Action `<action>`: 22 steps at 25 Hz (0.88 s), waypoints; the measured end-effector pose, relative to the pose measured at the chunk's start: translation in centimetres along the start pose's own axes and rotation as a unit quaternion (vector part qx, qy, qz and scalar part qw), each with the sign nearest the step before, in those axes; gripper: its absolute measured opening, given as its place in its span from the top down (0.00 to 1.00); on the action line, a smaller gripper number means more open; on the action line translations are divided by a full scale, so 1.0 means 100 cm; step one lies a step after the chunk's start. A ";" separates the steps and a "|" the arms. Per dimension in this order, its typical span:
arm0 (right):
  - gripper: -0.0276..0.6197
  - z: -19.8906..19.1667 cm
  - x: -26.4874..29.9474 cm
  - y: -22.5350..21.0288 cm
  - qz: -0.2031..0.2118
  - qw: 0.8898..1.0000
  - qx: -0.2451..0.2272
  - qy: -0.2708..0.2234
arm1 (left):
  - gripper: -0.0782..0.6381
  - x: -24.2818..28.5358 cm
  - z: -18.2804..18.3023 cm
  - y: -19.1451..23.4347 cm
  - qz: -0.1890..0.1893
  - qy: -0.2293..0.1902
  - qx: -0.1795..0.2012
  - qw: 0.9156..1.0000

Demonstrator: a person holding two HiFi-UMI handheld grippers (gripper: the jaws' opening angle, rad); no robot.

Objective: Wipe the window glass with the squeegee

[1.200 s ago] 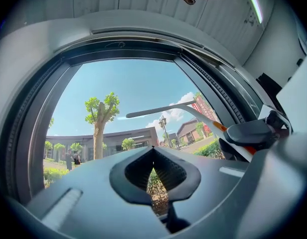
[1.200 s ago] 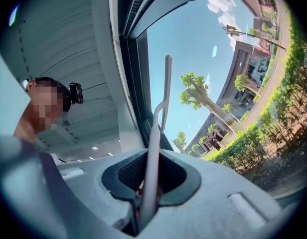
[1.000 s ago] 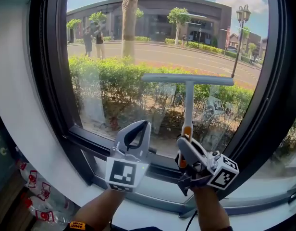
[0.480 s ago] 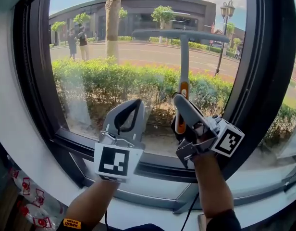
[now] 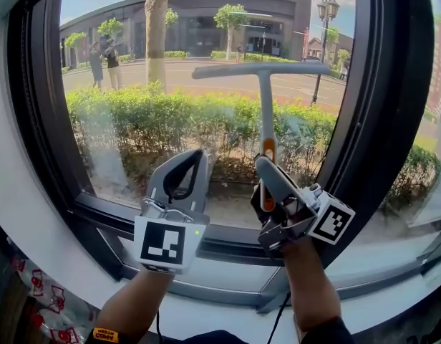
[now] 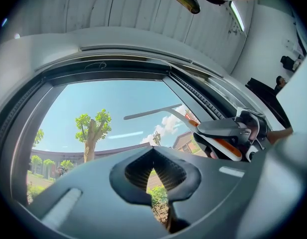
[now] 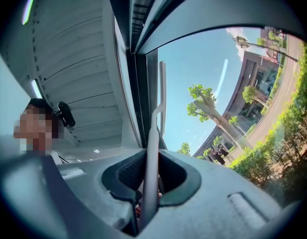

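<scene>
Window frame (image 5: 45,120), dark and thick, curves down your left side, with the window glass (image 5: 206,131) beyond it looking onto a hedge (image 5: 134,113), a tree trunk (image 5: 156,34) and two people (image 5: 104,61) standing by a road. Your left gripper (image 5: 195,156) is raised before the lower part of the pane, just above the sill (image 5: 228,272). Its jaws are pressed together at the tips and hold nothing. To its right, the squeegee (image 5: 267,113) stands nearly upright before the glass, its long blade lying crosswise at the top, level with the far road. Whether the blade touches the pane cannot be told. Your right gripper (image 5: 265,174) pinches the squeegee by its handle, at the orange section, jaws clamped on either side. Right of it, the frame's dark upright rises.
</scene>
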State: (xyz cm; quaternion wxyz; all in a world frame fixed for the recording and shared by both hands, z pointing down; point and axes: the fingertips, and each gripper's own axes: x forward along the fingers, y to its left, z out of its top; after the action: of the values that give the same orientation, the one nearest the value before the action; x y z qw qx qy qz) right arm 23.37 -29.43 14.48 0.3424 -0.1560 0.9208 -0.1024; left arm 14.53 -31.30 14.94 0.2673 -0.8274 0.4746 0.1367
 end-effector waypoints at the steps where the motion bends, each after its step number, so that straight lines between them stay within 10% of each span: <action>1: 0.89 -0.004 -0.008 -0.002 -0.006 1.000 0.003 -0.003 | 0.87 -0.001 -0.004 -0.002 -0.001 0.002 -0.003 1.000; 22: 0.89 -0.127 -0.162 -0.034 -0.123 0.990 0.074 0.001 | 0.87 -0.036 -0.104 -0.044 -0.008 0.095 -0.058 0.994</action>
State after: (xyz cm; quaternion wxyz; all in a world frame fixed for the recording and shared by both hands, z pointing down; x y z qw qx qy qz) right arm 27.30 -25.80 34.69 0.3368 -0.2416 0.8850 -0.2120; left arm 16.18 -32.89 26.61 0.1739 -0.8546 0.4823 0.0822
